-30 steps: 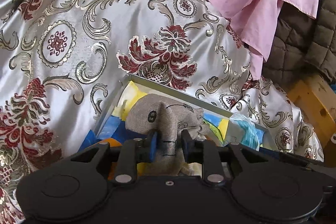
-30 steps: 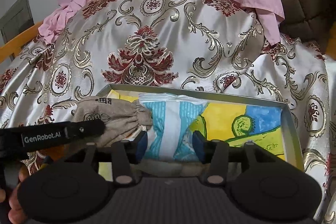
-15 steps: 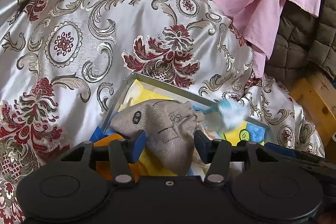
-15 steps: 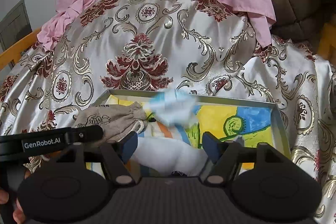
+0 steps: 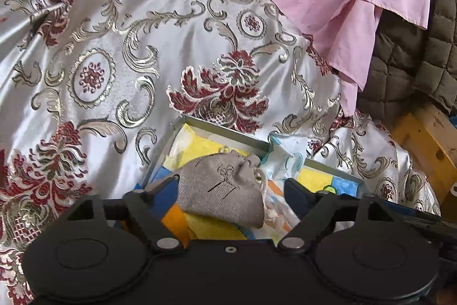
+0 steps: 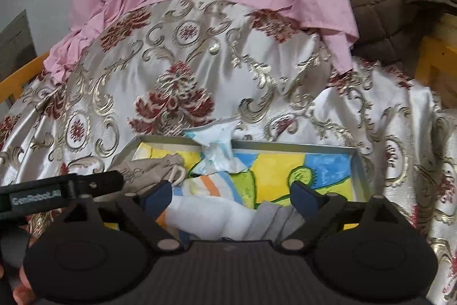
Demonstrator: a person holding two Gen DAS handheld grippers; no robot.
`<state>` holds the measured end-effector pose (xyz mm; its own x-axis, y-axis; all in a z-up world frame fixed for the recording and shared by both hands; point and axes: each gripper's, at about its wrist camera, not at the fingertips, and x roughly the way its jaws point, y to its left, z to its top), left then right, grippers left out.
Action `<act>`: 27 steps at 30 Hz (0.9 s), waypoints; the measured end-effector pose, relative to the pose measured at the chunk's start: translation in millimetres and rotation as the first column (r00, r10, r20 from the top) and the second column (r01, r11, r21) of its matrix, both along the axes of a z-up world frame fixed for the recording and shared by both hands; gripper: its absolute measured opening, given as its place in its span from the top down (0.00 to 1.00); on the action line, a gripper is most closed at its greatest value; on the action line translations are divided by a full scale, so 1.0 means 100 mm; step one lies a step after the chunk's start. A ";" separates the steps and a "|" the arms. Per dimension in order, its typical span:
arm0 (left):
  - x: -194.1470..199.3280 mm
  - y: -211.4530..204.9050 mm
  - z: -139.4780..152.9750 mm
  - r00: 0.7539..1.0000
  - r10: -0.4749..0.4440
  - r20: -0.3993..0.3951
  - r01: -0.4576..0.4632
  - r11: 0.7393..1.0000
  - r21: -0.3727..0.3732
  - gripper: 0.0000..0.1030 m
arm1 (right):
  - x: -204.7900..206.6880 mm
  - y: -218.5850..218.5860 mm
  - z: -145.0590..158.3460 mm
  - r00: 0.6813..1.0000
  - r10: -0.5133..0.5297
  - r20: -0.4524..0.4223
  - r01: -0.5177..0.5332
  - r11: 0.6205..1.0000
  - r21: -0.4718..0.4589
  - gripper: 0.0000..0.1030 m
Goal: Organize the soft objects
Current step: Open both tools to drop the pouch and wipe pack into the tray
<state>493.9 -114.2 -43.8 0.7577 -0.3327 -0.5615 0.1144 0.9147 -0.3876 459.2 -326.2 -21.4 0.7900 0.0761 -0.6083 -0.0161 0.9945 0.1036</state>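
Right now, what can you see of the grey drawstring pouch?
The grey drawstring pouch is woven, linen-like fabric with dark printed line marks and a gathered mouth with pale cord. It lies slack in the tray's left end on the colourful lining, between the open left gripper fingers, unclamped.

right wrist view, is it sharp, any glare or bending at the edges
Right wrist view: mild softness, satin quilt shines with glare, corners go dark and edges bow from the fisheye. Left wrist view: grey pouch reads sharp, the same quilt gleams, edges curve too.
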 end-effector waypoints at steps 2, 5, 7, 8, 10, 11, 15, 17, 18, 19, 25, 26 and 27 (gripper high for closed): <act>-0.02 0.02 0.02 1.000 0.018 0.003 -0.018 1.000 -0.001 0.12 | -0.04 -0.04 0.02 1.000 -0.018 0.012 0.018 1.000 0.008 0.07; -0.07 0.05 0.05 1.000 0.026 0.015 -0.027 1.000 0.008 0.09 | -0.09 -0.10 0.07 0.999 -0.043 0.027 0.043 0.999 0.015 0.05; -0.12 0.06 0.08 0.999 0.032 0.025 -0.033 0.999 0.025 0.06 | -0.13 -0.13 0.10 0.998 -0.056 0.040 0.056 0.998 0.013 0.04; -0.16 0.07 0.10 0.999 0.040 0.029 -0.041 0.999 0.035 0.05 | -0.16 -0.13 0.12 0.997 -0.060 0.044 0.060 0.998 0.012 0.03; -0.23 0.09 0.14 0.998 0.051 0.034 -0.053 0.998 0.045 0.03 | -0.22 -0.13 0.15 0.997 -0.062 0.050 0.062 0.998 0.009 0.02; -0.28 0.11 0.16 0.998 0.058 0.037 -0.060 0.997 0.048 0.03 | -0.26 -0.12 0.17 0.996 -0.065 0.057 0.065 0.998 0.003 0.01; -0.47 0.16 0.26 0.996 0.073 0.056 -0.076 0.995 0.061 0.01 | -0.45 -0.08 0.27 0.991 -0.095 0.093 0.097 0.995 -0.010 0.00; -0.56 0.18 0.31 0.995 0.070 0.069 -0.075 0.995 0.065 0.01 | -0.55 -0.07 0.33 0.989 -0.102 0.106 0.103 0.995 -0.006 0.00; -0.62 0.20 0.34 0.994 0.073 0.076 -0.078 0.995 0.067 0.01 | -0.61 -0.06 0.36 0.988 -0.109 0.114 0.110 0.994 -0.006 0.00; -0.67 0.20 0.36 0.994 0.074 0.081 -0.079 0.994 0.068 0.01 | -0.66 -0.06 0.38 0.986 -0.115 0.120 0.117 0.993 -0.003 0.00; -1.03 0.28 0.47 0.990 0.095 0.109 -0.102 0.993 0.060 0.01 | -1.00 0.00 0.48 0.982 -0.123 0.143 0.123 0.992 0.012 0.00; -1.11 0.30 0.48 0.988 0.097 0.117 -0.105 0.993 0.061 0.01 | -1.07 0.02 0.49 0.981 -0.124 0.148 0.124 0.992 0.006 0.00; -1.18 0.31 0.49 0.987 0.102 0.124 -0.110 0.992 0.061 0.01 | -1.13 0.04 0.51 0.981 -0.124 0.152 0.125 0.992 0.003 0.00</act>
<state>376.3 -82.9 5.6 0.8501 -0.2112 -0.4823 0.0573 0.9477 -0.3140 346.2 -322.4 29.5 0.8762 -0.0322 -0.4809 0.0928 0.9904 0.1028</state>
